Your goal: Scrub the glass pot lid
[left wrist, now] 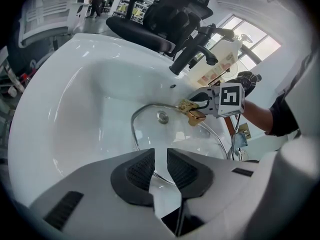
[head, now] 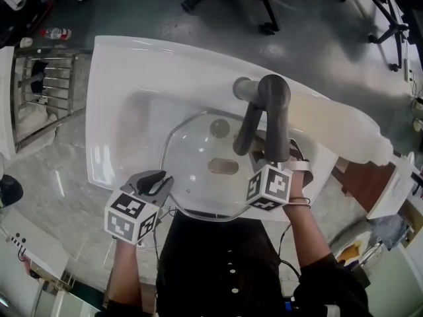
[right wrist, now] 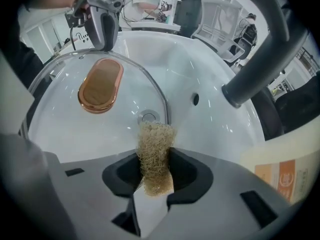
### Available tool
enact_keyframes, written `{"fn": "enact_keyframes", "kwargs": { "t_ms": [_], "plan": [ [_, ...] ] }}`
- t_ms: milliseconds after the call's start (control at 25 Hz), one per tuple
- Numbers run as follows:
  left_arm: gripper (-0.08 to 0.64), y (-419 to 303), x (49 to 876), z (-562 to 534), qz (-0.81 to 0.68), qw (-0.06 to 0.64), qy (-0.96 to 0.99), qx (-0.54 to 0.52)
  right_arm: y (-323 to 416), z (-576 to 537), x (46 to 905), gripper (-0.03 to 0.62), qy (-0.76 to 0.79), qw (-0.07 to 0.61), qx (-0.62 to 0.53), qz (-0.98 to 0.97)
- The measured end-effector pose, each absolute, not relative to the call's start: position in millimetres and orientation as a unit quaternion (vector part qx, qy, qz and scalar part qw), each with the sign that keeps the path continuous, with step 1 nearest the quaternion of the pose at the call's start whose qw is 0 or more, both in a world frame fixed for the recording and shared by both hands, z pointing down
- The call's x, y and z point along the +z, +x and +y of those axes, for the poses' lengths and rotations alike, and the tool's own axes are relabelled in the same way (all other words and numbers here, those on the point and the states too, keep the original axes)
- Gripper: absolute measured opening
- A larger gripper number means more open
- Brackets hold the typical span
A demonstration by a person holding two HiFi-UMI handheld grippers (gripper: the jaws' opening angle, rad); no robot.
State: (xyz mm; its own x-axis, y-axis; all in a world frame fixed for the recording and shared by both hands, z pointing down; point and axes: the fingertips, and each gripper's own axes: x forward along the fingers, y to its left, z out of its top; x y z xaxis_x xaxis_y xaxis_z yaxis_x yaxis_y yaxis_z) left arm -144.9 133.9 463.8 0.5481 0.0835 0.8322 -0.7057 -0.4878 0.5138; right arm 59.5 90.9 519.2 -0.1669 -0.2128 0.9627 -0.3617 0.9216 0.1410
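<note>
A round glass pot lid (head: 192, 157) with a metal rim and a copper-coloured oval handle (head: 223, 166) lies tilted in the white sink (head: 132, 65). My left gripper (head: 153, 180) is at the lid's near-left edge, and its jaws stand narrow with the rim between them (left wrist: 160, 170). In the right gripper view it reaches down onto the rim (right wrist: 102, 31). My right gripper (right wrist: 156, 159) is shut on a beige fibre scrubber (right wrist: 155, 151). It hovers at the lid's right side, close to the handle (right wrist: 101, 85), partly hidden behind the tap in the head view.
A dark grey tap (head: 264, 111) arches over the basin's right half, above my right gripper. The drain (head: 219, 127) shows through the glass. A beige bottle (head: 330, 127) lies on the sink's right ledge. A metal rack (head: 46, 91) stands to the left, office chairs (head: 264, 5) beyond.
</note>
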Motion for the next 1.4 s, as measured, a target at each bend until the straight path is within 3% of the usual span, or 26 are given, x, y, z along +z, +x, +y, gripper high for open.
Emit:
{"fn": "enact_keyframes", "kwargs": {
  "t_ms": [320, 520, 760, 1400],
  "plan": [
    [0.094, -143.8, 463.9, 135.0, -0.214, 0.441, 0.755, 0.435, 65.9, 89.7, 501.9, 0.147, 0.213, 0.616, 0.049, -0.757],
    [0.094, -143.4, 462.8, 135.0, -0.223, 0.44, 0.757, 0.429, 11.5, 62.4, 467.1, 0.147, 0.234, 0.553, 0.03, -0.799],
    [0.094, -141.4, 462.7, 135.1, -0.228, 0.443, 0.758, 0.422, -43.4, 48.3, 453.5, 0.147, 0.208, 0.523, 0.004, -0.827],
    [0.094, -142.1, 463.6, 133.5, -0.22, 0.445, 0.76, 0.42, -103.2, 48.9, 484.1, 0.149, 0.057, 0.571, -0.076, -0.816]
  ]
}}
